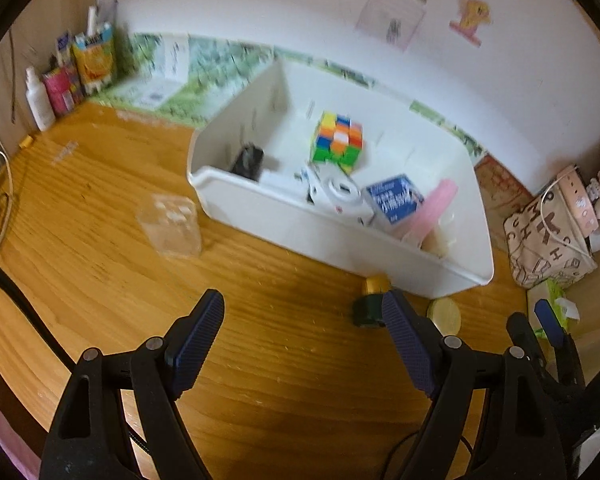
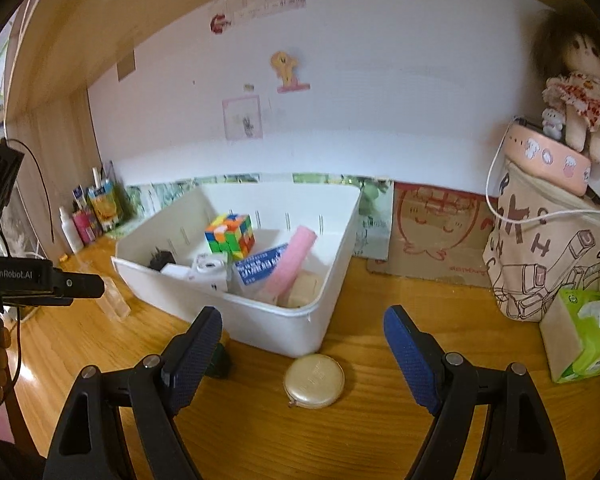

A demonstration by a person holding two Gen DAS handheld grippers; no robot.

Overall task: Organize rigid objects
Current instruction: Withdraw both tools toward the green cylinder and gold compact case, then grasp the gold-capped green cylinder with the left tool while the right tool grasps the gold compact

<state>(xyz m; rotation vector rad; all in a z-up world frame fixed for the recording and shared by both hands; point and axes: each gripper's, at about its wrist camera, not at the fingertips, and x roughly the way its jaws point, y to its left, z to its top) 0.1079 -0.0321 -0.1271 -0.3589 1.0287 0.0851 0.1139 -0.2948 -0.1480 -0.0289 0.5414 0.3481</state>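
Note:
A white bin (image 1: 284,220) (image 2: 260,320) stands on the wooden desk. It holds a colourful puzzle cube (image 1: 337,141) (image 2: 231,236), a blue box (image 1: 394,199) (image 2: 260,268), a pink stick (image 1: 436,208) (image 2: 292,264), a white round item (image 1: 342,192) and a black adapter (image 1: 247,161). A round gold compact (image 2: 314,380) (image 1: 444,314) lies before the bin. A dark green bottle with a gold cap (image 1: 370,300) (image 2: 220,360) lies beside it. A clear plastic box (image 1: 171,224) (image 2: 114,300) sits left. My left gripper (image 1: 304,332) is open and empty. My right gripper (image 2: 302,352) is open above the compact.
Bottles and cartons (image 1: 72,72) stand in the back left corner. A patterned bag (image 2: 548,248) with a pink band and a doll (image 2: 576,92) stands at the right, with a green tissue pack (image 2: 584,336) in front. Cables (image 1: 0,184) hang at the left edge.

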